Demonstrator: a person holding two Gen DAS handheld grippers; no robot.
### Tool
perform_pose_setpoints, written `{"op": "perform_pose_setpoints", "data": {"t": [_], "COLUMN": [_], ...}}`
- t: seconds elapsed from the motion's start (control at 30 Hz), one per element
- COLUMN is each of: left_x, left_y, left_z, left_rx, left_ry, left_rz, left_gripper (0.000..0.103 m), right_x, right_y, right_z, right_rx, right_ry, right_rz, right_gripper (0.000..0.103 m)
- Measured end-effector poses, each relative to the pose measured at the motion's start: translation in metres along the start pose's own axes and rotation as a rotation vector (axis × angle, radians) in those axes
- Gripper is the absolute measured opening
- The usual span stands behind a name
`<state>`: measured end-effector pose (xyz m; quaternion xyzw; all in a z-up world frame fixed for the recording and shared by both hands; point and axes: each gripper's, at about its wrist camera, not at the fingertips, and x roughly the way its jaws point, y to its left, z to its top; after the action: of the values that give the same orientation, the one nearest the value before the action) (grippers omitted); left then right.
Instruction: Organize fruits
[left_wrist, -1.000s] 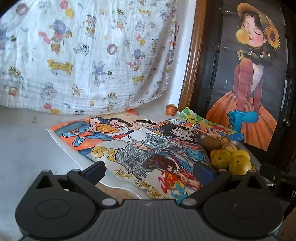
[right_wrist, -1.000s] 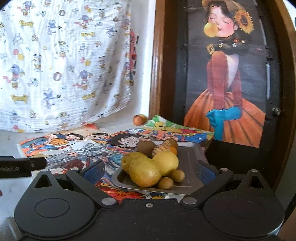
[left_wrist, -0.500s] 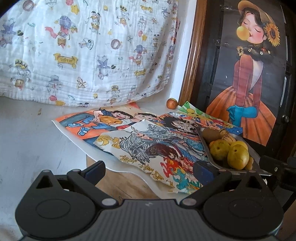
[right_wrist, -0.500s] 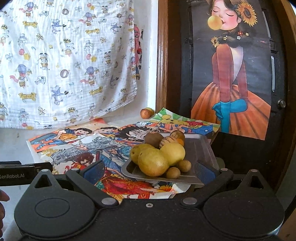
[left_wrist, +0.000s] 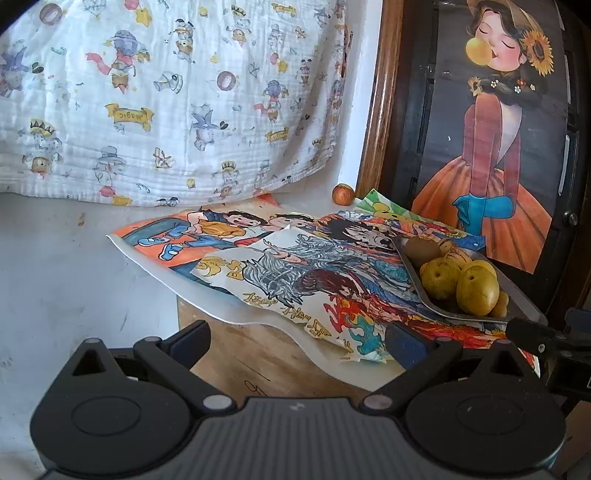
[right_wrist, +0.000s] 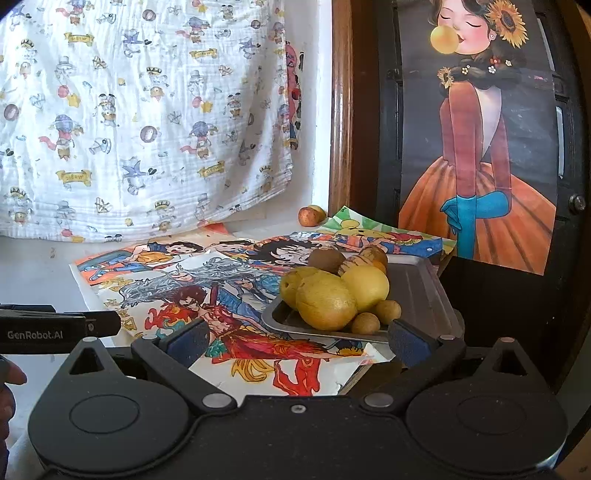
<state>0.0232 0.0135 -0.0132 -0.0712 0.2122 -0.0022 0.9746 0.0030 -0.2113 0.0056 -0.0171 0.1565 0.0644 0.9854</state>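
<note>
A metal tray (right_wrist: 424, 291) (left_wrist: 517, 291) sits on colourful cartoon posters at the table's right side. It holds yellow-green pears (right_wrist: 325, 304) (left_wrist: 476, 291), a lemon (right_wrist: 365, 286), a brown kiwi (right_wrist: 327, 260) (left_wrist: 423, 249) and small round brown fruits (right_wrist: 386, 310). A lone small apple (right_wrist: 308, 216) (left_wrist: 341, 194) lies at the back by the wooden frame. My right gripper (right_wrist: 295, 341) hangs open just in front of the tray, empty. My left gripper (left_wrist: 297, 339) is open too, left of the tray over the poster edge.
Cartoon posters (left_wrist: 280, 258) overhang a wooden board (left_wrist: 251, 354) on a white table (left_wrist: 74, 280). A printed white cloth (left_wrist: 166, 96) hangs behind. A dark panel with a painted girl in an orange dress (right_wrist: 476, 155) stands at the right. A hand (right_wrist: 7, 384) shows at the left edge.
Both grippers have pulled back and risen, so the tray, posters and wooden board edge now sit farther away. Nothing was taken hold of; the fruits stay put.
</note>
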Motion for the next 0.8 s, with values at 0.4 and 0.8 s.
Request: {"op": "perform_pose_setpoints", "data": {"t": [0.4, 0.8], "left_x": [-0.0005, -0.0008], "left_y": [-0.0042, -0.0045], "left_z": [-0.0023, -0.0028], "left_rx": [0.02, 0.019], "left_ry": [0.008, 0.01], "left_rz": [0.003, 0.005], "left_gripper": [0.103, 0.103], "right_x": [-0.0017, -0.0028], "right_y": [-0.0039, -0.0061], "right_z": [-0.0036, -0.0044], "right_rx": [0.018, 0.025], "right_ry": [0.002, 0.003], "right_rz": [-0.002, -0.007], "right_gripper": [0.102, 0.102]}}
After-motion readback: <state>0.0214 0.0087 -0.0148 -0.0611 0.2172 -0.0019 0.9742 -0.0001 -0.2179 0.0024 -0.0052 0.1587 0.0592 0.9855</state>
